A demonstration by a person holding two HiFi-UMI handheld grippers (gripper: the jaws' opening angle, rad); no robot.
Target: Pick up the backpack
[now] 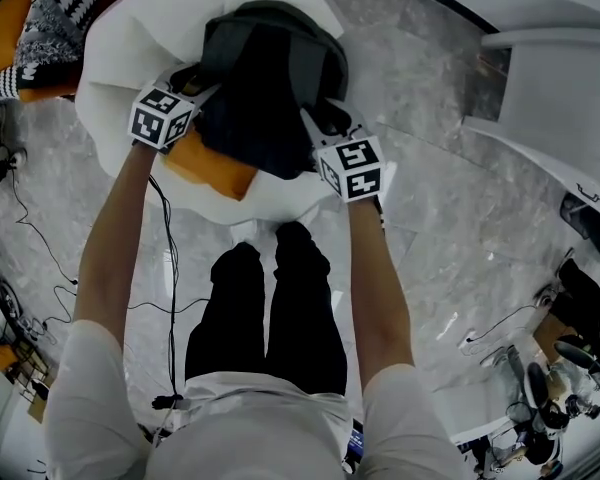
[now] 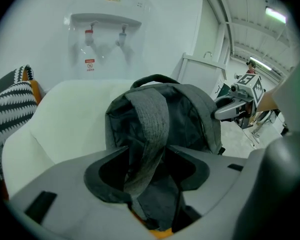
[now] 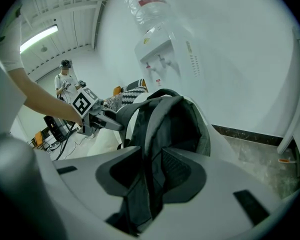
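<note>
A dark grey backpack (image 1: 265,88) rests on a white padded seat (image 1: 130,38). My left gripper (image 1: 198,80) is at its left side and my right gripper (image 1: 322,120) at its right side. In the left gripper view a grey shoulder strap (image 2: 150,124) runs down between the jaws of the left gripper (image 2: 147,171), which stand apart around it without squeezing it. In the right gripper view another strap (image 3: 152,134) of the backpack (image 3: 185,124) hangs in the gap of the right gripper (image 3: 152,176), whose jaws also stand slightly apart.
An orange cushion (image 1: 210,168) lies under the backpack's near edge. A black-and-white patterned cushion (image 1: 60,18) is at the far left. A water dispenser (image 2: 105,39) stands behind the seat. Cables (image 1: 170,258) trail over the marble floor. White furniture (image 1: 550,88) stands at the right.
</note>
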